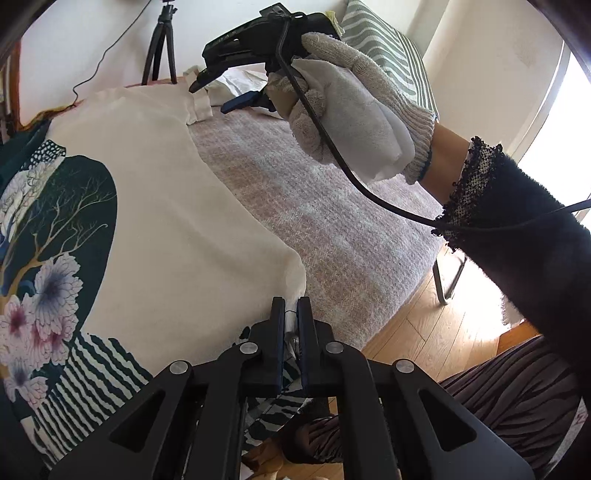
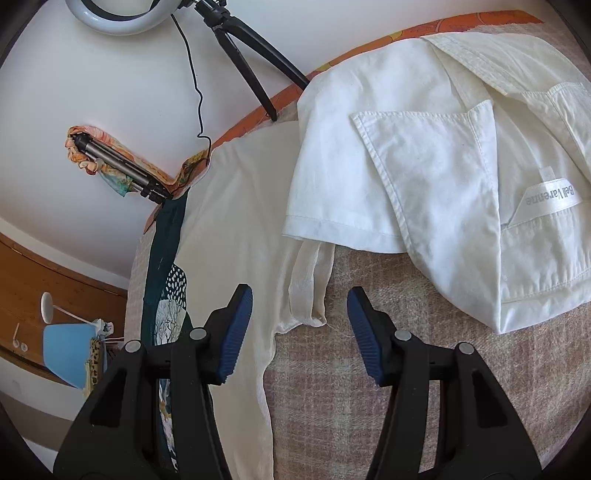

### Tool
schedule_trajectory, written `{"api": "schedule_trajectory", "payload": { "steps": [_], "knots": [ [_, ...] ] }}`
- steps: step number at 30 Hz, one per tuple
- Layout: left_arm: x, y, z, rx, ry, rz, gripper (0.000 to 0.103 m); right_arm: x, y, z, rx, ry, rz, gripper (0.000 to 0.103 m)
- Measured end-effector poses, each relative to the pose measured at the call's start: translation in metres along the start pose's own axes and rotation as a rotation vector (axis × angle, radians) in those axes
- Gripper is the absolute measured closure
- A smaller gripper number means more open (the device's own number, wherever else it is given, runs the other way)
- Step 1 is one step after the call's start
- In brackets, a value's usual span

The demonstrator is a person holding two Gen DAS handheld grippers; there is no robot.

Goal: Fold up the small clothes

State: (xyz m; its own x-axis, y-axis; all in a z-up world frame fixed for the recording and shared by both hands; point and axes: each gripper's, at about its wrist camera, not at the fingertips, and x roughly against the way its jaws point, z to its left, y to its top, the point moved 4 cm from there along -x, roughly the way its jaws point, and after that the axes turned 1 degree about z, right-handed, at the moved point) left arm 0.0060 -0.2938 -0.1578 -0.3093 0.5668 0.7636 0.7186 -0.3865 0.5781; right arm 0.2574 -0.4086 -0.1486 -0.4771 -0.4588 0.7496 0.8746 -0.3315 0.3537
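Note:
A cream garment (image 1: 177,206) with a dark floral print panel (image 1: 55,240) lies spread on the grey-pink blanket (image 1: 332,229). My left gripper (image 1: 291,306) is shut on its near corner. My right gripper (image 1: 210,98) is held in a gloved hand above the garment's far end, jaws open and empty. In the right wrist view the open gripper (image 2: 300,295) hovers just over the garment's cream strap end (image 2: 310,284); the cream garment (image 2: 243,229) runs along the left. A white collared shirt (image 2: 424,166) with a label lies crumpled beyond it.
A black tripod (image 1: 160,48) and a ring light (image 2: 122,18) stand against the wall. A striped cushion (image 1: 391,48) sits at the back. The wooden floor (image 1: 424,332) and a metal chair leg (image 1: 443,280) lie to the right of the blanket edge.

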Motion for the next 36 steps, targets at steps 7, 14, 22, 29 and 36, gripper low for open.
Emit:
{"api": "schedule_trajectory", "payload": {
  "steps": [7,14,22,29,36],
  "knots": [
    [0.012,-0.002,0.015,0.092,-0.033,-0.042,0.098,-0.017,0.003,0.004,0.004,-0.031,0.022,0.094],
    [0.029,-0.003,0.017,0.106,-0.056,-0.087,0.099,-0.012,0.012,0.023,-0.01,-0.062,-0.011,0.098],
    [0.049,-0.009,0.039,0.144,-0.063,-0.133,0.099,0.012,0.025,0.081,0.049,-0.042,-0.066,0.098],
    [0.062,-0.02,0.064,0.195,-0.052,-0.157,0.099,-0.009,0.022,0.135,0.146,-0.163,-0.046,0.098],
    [0.063,-0.026,0.068,0.191,-0.074,-0.157,0.099,0.005,0.021,0.082,0.07,-0.328,-0.075,0.033]
  ]
}}
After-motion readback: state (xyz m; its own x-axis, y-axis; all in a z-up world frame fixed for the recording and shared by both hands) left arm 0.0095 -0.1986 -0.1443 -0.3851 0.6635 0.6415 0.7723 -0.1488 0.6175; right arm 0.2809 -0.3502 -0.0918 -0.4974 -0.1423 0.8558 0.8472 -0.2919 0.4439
